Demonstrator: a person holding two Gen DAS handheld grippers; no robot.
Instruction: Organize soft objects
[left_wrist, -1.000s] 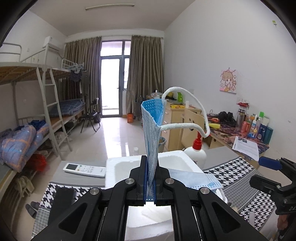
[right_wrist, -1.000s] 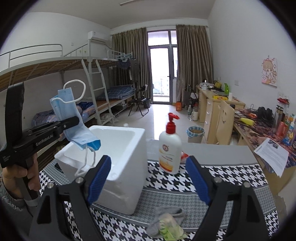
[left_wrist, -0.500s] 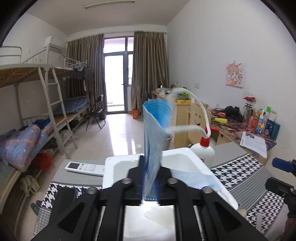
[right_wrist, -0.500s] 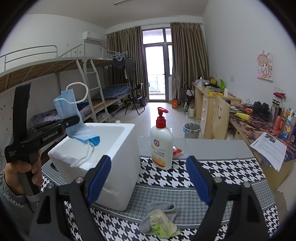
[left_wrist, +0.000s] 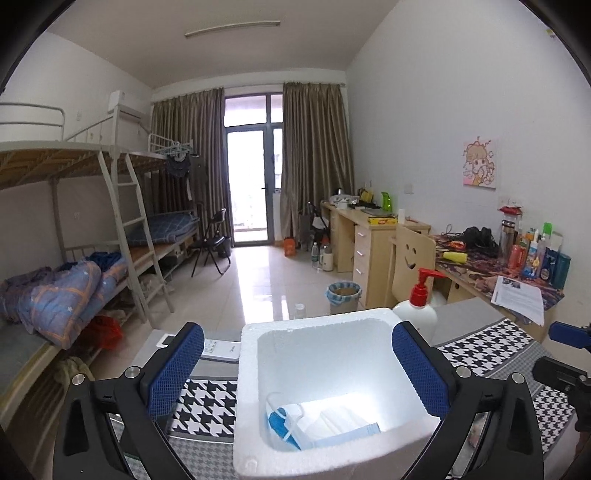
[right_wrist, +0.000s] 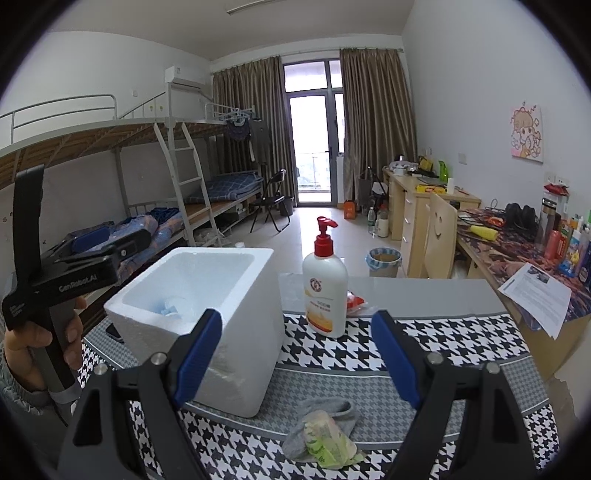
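Observation:
A white foam box (left_wrist: 325, 328) stands on the houndstooth cloth; it also shows in the right wrist view (right_wrist: 240, 295). A blue face mask (left_wrist: 317, 428) lies inside it on the bottom. My left gripper (left_wrist: 295, 369) is open and empty, just above the box mouth; the right wrist view shows it at the left (right_wrist: 92, 243). My right gripper (right_wrist: 295, 354) is open and empty, above a grey sock with a green patterned soft item (right_wrist: 321, 432) lying on the cloth in front of the box.
A white pump bottle with a red top (right_wrist: 325, 291) stands right of the box. A remote control (left_wrist: 218, 349) lies behind the box at the left. A red packet (right_wrist: 354, 301) lies behind the bottle. Papers (right_wrist: 535, 295) overhang the cluttered desk at the right.
My left gripper opened and let go of the blue mask, which dropped into the foam box. The right gripper moved slightly toward the table, still open.

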